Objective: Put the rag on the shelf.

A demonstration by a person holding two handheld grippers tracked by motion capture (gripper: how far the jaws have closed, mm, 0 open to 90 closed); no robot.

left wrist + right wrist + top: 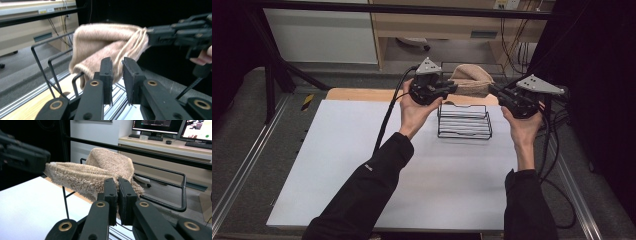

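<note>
A beige fluffy towel (472, 80) hangs stretched between my two grippers, above the far side of a black wire rack (464, 122). My right gripper (493, 91) is shut on the towel's right end; in the right gripper view its jaws (117, 181) pinch the folded cloth (100, 167). My left gripper (455, 88) is at the towel's left end. In the left gripper view its jaws (117, 62) stand apart with a clear gap, and the towel (107, 42) lies just beyond the tips. The right gripper (148, 35) grips the far corner there.
The rack's wire rails (40, 60) rise close under the towel. A white mat (362, 165) covers the table. A black frame bar (155, 152) crosses behind, and black curtains stand at both sides. Cables trail from both grippers.
</note>
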